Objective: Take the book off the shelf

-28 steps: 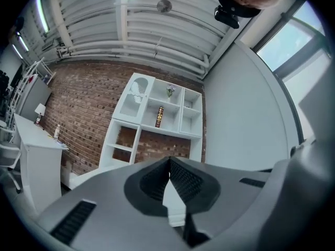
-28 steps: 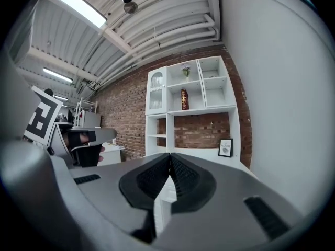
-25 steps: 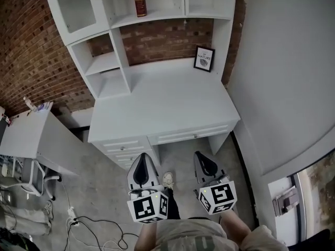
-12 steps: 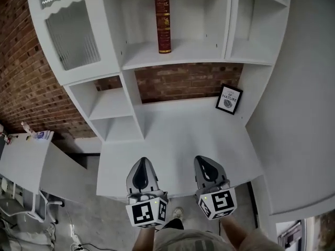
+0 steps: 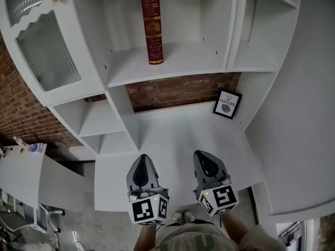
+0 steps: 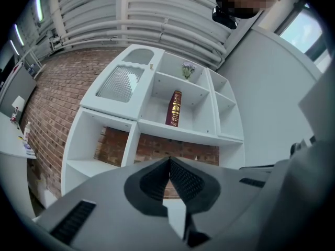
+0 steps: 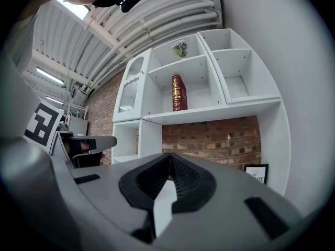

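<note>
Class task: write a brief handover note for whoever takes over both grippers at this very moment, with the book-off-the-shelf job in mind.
Left gripper: jaws shut, empty, held low by the front edge of the white desk.
Right gripper: jaws shut, empty, beside the left one.
Book: dark red, upright on the shelf above the desk; nothing touches it.
Done: no grasp yet; both grippers are well short of the book.
Left: open one gripper's jaws, reach up, close on the book, bring it off the shelf.
</note>
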`<move>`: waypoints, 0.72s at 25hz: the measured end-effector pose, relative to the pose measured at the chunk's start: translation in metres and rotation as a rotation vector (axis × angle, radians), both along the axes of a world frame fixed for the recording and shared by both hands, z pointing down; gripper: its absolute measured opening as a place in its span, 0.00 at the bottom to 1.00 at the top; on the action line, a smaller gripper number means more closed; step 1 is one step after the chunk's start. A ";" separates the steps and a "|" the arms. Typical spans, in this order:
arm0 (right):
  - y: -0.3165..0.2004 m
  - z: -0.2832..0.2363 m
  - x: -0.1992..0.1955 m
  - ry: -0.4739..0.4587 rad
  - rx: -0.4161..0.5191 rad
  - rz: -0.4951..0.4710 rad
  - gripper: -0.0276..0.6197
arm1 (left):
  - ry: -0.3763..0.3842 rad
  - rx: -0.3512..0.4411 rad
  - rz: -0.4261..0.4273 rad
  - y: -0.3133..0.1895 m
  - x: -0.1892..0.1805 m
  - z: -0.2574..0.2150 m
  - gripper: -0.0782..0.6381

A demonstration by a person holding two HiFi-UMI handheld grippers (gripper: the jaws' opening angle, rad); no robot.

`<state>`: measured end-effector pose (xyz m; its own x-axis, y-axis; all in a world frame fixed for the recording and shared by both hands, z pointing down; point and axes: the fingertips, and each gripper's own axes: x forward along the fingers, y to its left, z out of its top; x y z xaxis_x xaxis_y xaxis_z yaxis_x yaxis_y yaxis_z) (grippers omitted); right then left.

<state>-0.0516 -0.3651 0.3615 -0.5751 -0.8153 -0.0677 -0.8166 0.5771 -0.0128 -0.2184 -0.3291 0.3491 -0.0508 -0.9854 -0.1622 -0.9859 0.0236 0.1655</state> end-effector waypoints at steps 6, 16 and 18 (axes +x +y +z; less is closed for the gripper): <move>-0.003 0.004 0.008 -0.013 -0.020 -0.011 0.07 | -0.007 -0.011 0.004 -0.004 0.010 0.004 0.13; -0.008 0.003 0.013 -0.035 -0.025 -0.003 0.07 | -0.006 0.031 -0.005 -0.011 0.011 -0.014 0.13; -0.009 0.005 0.016 -0.048 -0.035 0.007 0.07 | -0.009 0.033 0.017 -0.015 0.016 -0.019 0.13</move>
<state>-0.0354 -0.3737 0.3669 -0.5660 -0.8217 -0.0666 -0.8187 0.5697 -0.0717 -0.2028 -0.3445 0.3303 -0.0328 -0.9802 -0.1953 -0.9876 0.0018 0.1569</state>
